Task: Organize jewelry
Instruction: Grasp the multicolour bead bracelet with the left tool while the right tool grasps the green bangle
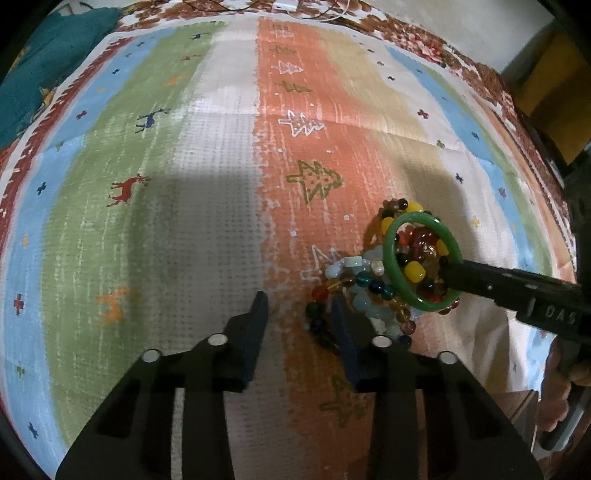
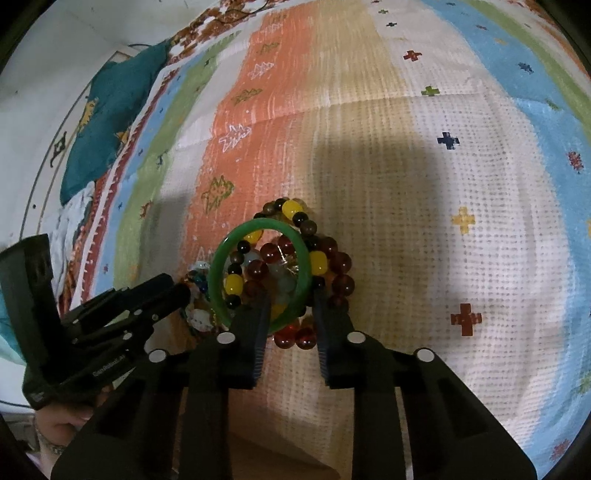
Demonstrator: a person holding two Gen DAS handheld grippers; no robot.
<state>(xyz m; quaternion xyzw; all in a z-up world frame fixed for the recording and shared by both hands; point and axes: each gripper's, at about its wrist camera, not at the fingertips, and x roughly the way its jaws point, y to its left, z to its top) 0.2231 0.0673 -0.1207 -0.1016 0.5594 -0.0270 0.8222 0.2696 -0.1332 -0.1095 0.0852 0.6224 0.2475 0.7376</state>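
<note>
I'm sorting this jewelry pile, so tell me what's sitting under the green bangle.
Under the green bangle lies a heap of beaded bracelets: dark red, yellow, black and pale blue beads show through its ring and around it. How many strands there are, and what lies deeper, is covered.

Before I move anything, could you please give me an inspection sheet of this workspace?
Surface: striped cloth with deer and tree motifs, creased.
Job's things: green bangle resting on a heap of beaded bracelets.
Clutter: teal cloth at the far corner.
Grippers: left hand-held gripper open, beside the heap; right hand-held gripper straddles the bangle's near rim, grip unclear.
Cables: thin cords at the far edge.
Surroundings: floral bedding beneath, pale wall beyond.
</note>
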